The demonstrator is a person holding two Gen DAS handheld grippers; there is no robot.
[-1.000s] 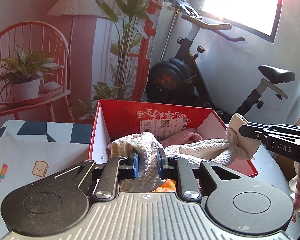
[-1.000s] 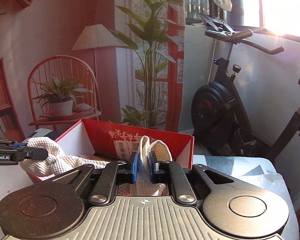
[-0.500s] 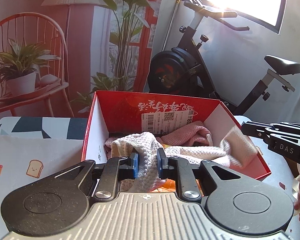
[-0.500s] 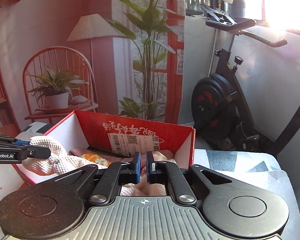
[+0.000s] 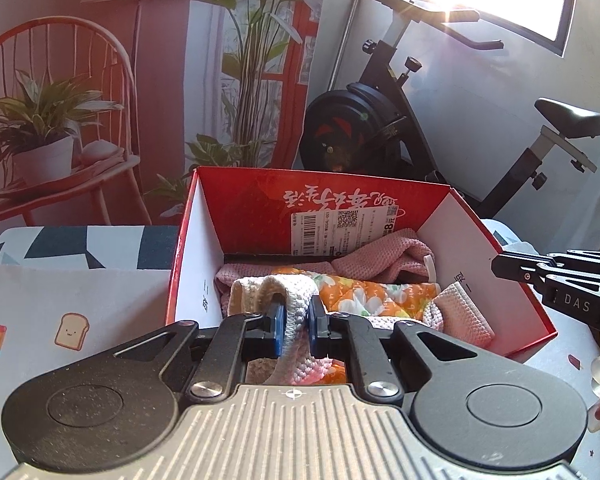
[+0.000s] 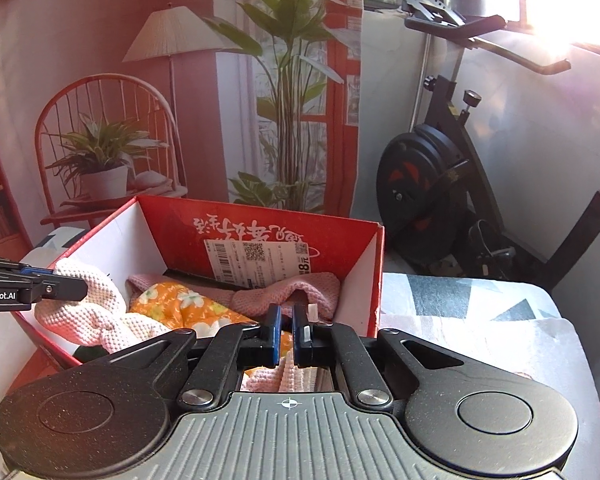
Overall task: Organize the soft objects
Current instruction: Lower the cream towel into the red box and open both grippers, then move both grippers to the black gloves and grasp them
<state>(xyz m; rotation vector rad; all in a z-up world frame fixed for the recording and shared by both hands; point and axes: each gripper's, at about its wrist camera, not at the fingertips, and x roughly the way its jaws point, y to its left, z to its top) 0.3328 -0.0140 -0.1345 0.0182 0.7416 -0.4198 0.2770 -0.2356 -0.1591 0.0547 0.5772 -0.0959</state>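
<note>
Gripping a fold of the cream knitted cloth (image 5: 290,312), the left gripper (image 5: 297,320) is closing its jaws tighter on the fabric, holding it low inside the red cardboard box (image 5: 400,208); the right gripper (image 6: 286,330) is standing with its jaws nearly together and nothing pinched between the pads, above the pink knitted cloth (image 6: 300,286). Lying beside both is an orange floral cloth (image 5: 380,294), all of them inside the box on the bench (image 5: 80,292). Judging by its drape, the cream cloth is light, limp and grippy rather than slippery; a bunched fold is the safest place to pinch. Compared with a second ago, the right gripper is no longer holding the cream cloth's other end, and the cloth is sitting lower, collapsed into the box rather than stretched across it.
</note>
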